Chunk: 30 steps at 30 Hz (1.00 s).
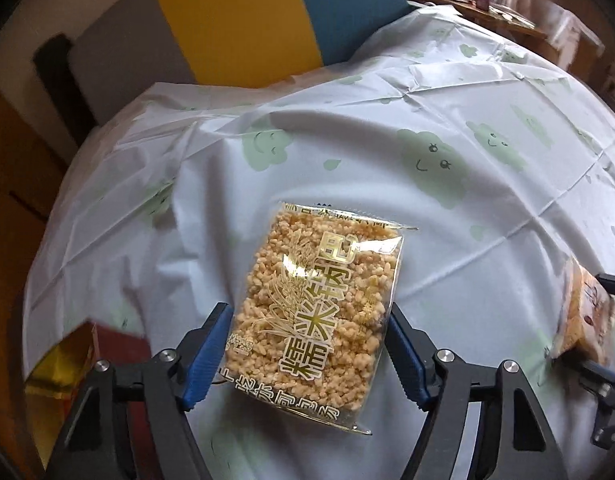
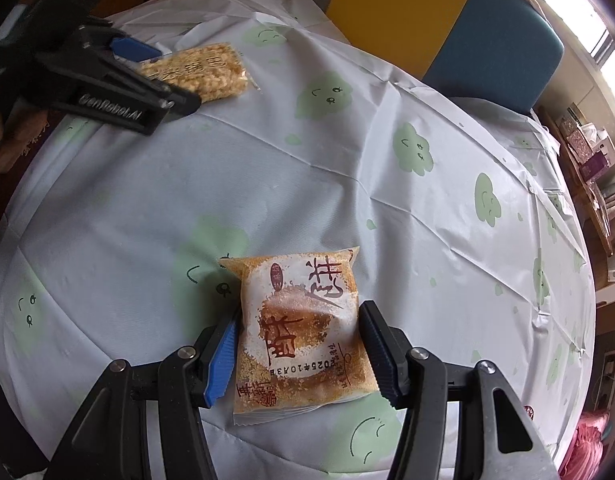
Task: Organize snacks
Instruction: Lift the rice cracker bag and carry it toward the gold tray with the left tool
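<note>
A clear packet of golden puffed-rice cake [image 1: 315,316] sits between the blue-padded fingers of my left gripper [image 1: 307,356], which is shut on its sides above the tablecloth. The same packet [image 2: 203,68] and the left gripper [image 2: 119,80] show at the top left of the right wrist view. My right gripper [image 2: 299,352] is shut on an orange-and-white pastry packet [image 2: 303,328] with red characters. That packet [image 1: 587,316] and the right gripper show at the right edge of the left wrist view.
A round table under a white cloth with green cloud faces [image 1: 427,160] fills both views. A red and yellow box [image 1: 87,360] lies at the table's left edge. Yellow and blue chair backs [image 2: 447,20] stand beyond the far rim. Shelves with boxes [image 2: 587,148] stand at right.
</note>
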Available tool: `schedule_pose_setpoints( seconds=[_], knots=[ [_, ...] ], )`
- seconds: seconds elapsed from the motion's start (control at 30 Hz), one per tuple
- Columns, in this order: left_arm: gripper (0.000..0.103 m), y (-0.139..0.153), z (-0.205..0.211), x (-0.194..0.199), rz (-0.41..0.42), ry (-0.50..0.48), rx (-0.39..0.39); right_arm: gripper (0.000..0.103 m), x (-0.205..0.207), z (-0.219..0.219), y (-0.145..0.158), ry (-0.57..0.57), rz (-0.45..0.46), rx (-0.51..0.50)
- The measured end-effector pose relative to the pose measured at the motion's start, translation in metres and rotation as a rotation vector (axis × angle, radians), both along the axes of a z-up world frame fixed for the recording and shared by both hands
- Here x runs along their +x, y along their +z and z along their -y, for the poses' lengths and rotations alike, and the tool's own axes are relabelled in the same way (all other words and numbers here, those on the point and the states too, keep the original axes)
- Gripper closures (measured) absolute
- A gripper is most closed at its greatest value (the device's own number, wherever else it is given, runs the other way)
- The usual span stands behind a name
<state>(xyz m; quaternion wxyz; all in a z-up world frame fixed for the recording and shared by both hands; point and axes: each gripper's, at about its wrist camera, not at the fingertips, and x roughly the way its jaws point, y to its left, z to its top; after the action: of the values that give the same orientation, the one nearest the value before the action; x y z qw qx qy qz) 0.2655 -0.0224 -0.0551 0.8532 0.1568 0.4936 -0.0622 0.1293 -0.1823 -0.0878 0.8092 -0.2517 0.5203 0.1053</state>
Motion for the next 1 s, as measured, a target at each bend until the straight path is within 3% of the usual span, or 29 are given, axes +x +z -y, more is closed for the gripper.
schedule_pose_setpoints(
  seconds=[0.27, 0.57, 0.77, 1.0],
  knots=[
    [0.028, 0.013, 0.005, -0.085, 0.032, 0.084, -0.107, 0.044, -0.002, 0.0, 0.001, 0.006, 0.002, 0.0],
    [0.028, -0.006, 0.015, -0.167, 0.048, 0.108, -0.143, 0.044, -0.004, 0.002, 0.001, 0.002, 0.007, 0.007],
    [0.026, -0.014, 0.023, -0.188, 0.131, 0.076, -0.113, 0.044, -0.003, 0.004, 0.002, -0.004, 0.009, 0.012],
    [0.02, -0.02, 0.007, -0.183, 0.12, 0.123, -0.215, 0.044, 0.001, 0.007, 0.003, -0.011, 0.0, 0.027]
  ],
)
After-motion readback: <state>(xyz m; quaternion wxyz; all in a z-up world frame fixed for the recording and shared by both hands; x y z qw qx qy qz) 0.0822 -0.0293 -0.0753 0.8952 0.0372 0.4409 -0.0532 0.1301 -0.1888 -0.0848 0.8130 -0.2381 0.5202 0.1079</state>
